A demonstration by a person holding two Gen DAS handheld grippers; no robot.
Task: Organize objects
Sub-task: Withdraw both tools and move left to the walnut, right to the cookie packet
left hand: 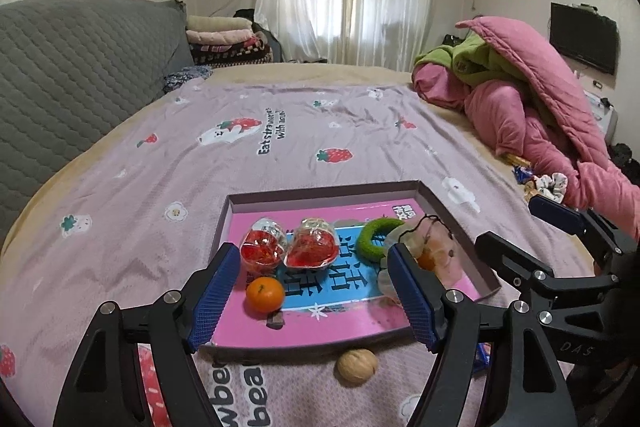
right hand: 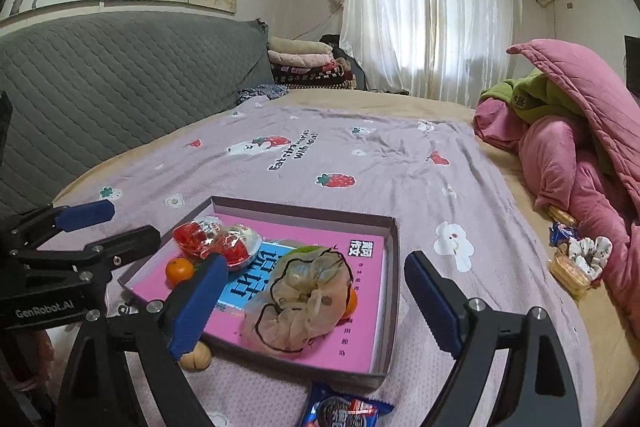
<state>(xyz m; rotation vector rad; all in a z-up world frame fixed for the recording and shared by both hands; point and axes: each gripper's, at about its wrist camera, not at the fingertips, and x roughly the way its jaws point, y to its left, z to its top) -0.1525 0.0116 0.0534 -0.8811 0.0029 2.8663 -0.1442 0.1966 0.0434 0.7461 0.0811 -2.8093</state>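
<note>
Fingers of the left gripper (left hand: 310, 293) stand spread wide with nothing between them, their blue pads (left hand: 214, 293) hovering over the near end of a shallow box lid (left hand: 456, 223) that lies on the bed; the right gripper (right hand: 316, 303) is likewise wide open and empty, one blue pad (right hand: 198, 307) over the lid's near left corner and the other (right hand: 434, 303) out past its right wall. Inside the lid, on a pink and blue printed book cover (left hand: 340, 291), sit a small orange (left hand: 265, 294) near the front left, two clear heart-shaped packs filled with red (left hand: 288, 247) just behind it and touching each other, a green fuzzy ring (left hand: 374, 237) further right, and a crumpled translucent net bag edged with black cord (right hand: 304, 301) covering the right half, with a second orange (right hand: 352, 301) peeking from under its right edge. A small dark brown piece (left hand: 275, 321) lies just in front of the first orange. Outside the lid, a walnut (left hand: 357, 366) rests on the sheet just beside the front wall, and a blue cookie packet (right hand: 344, 407) lies a little further along the same side. The lid sits on a lilac strawberry-print sheet (left hand: 280, 155). Well to the right, beside a heaped pink quilt (right hand: 580, 163), lie a floral scrunchie (right hand: 588, 251) and wrapped biscuit packs (right hand: 568, 275).
</note>
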